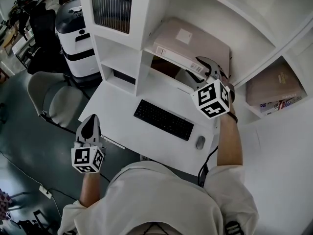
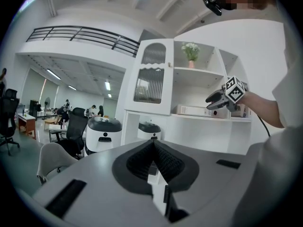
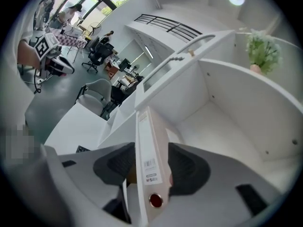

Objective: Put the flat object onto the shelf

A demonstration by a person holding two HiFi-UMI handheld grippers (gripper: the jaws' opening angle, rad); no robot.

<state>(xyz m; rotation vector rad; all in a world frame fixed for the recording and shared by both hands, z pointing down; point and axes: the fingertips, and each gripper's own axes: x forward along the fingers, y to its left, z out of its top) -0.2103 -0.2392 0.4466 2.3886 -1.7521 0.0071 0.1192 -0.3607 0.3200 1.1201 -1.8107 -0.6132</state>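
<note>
The right gripper (image 3: 150, 161) has its fingers (image 3: 188, 167) closed partway on the spine end of the binder (image 3: 147, 136), with a pad against each face. The binder lies flat on the shelf (image 3: 222, 126), close to the white upright on its left side. A potted plant (image 3: 262, 51) stands one level above. Below the shelf, the desk (image 1: 117, 116) carries a keyboard (image 1: 164, 120) and a mouse (image 1: 200, 142). Boxes (image 1: 274, 89) fill the next compartment to the right. The left gripper (image 1: 91, 126) hangs off the desk's near edge, well apart, its fingers (image 2: 142, 162) pressed together on nothing.
</note>
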